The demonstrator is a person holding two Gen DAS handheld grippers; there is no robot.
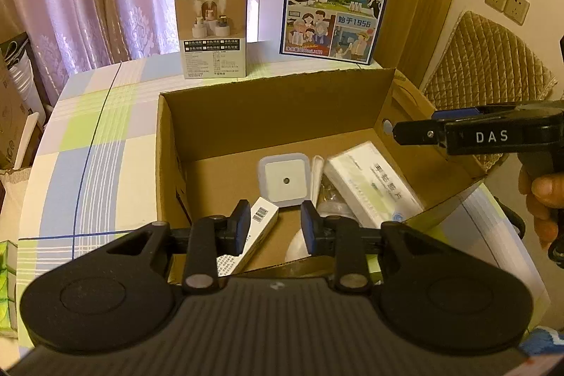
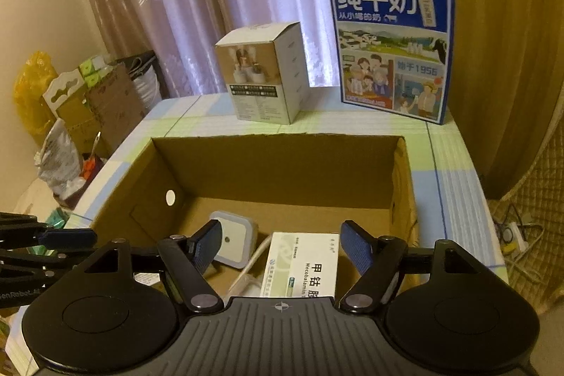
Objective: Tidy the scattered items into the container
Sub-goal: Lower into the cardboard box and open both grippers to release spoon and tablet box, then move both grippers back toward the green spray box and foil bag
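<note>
An open cardboard box (image 1: 268, 108) stands on the checked tablecloth; it also shows in the right wrist view (image 2: 275, 157). Inside lie a white square night light (image 1: 284, 178) (image 2: 234, 244), a white medicine box (image 1: 373, 189) (image 2: 305, 266), a slim white barcode box (image 1: 252, 235) and a white cable (image 2: 246, 270). My left gripper (image 1: 274, 227) is open and empty above the box's near edge. My right gripper (image 2: 282, 247) is open and empty above the box, over the medicine box; it shows from the side in the left wrist view (image 1: 416, 133).
A small white product box (image 1: 213, 30) (image 2: 264, 73) and a tall blue milk carton box (image 1: 338, 0) (image 2: 391, 44) stand on the table behind the cardboard box. A quilted chair back (image 1: 490, 66) is at the right. Cartons and bags (image 2: 88, 101) sit on the floor at the left.
</note>
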